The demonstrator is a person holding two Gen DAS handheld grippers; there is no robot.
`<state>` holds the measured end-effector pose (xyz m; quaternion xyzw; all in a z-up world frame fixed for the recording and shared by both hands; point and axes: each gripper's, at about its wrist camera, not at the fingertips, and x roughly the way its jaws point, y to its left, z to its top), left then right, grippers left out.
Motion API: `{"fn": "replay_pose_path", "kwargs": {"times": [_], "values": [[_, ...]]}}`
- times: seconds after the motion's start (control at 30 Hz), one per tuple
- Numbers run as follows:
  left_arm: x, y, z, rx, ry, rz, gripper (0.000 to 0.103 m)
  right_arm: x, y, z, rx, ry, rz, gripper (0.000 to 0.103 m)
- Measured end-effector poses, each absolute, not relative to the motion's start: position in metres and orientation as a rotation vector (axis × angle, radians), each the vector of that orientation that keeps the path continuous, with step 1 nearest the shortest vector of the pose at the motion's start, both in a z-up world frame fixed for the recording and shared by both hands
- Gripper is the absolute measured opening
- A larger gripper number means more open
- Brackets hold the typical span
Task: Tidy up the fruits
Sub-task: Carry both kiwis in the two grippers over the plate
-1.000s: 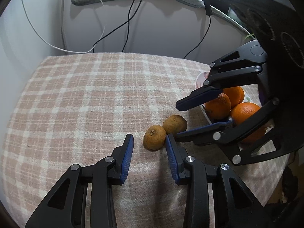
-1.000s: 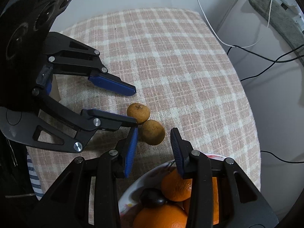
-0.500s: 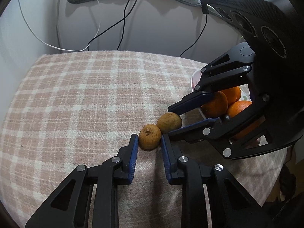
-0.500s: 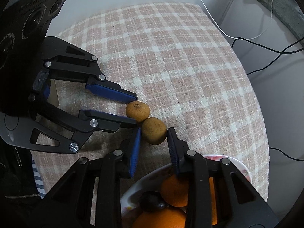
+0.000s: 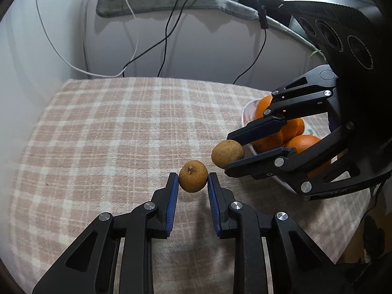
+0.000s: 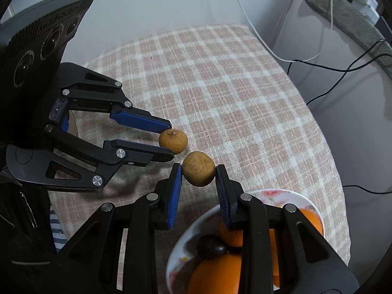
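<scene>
Fruit is sitting in both claws. Left gripper is pinching one small brown fruit across its middle; right gripper is clamping the other brown fruit, above the checked cloth. Likely light, thin-skinned: squeeze gently. Beyond, bowl holding oranges.

Left wrist cam sits low and close behind its own fingers, facing across the plaid tablecloth with the fruit bowl off to its right. Right wrist cam hangs right over that bowl, looking back across the cloth. Both catch the bowl.
</scene>
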<state>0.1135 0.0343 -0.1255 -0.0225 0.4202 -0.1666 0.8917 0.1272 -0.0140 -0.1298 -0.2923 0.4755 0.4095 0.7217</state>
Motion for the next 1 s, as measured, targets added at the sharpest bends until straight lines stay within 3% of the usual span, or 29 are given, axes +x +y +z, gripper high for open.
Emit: {"fn": "replay_pose_path", "kwargs": {"times": [1.0], "values": [[0.067,-0.020,-0.067,0.016,0.717,-0.413,0.023,0.080,-0.163,-0.063,-0.212,0.856,0.732,0.029]]}}
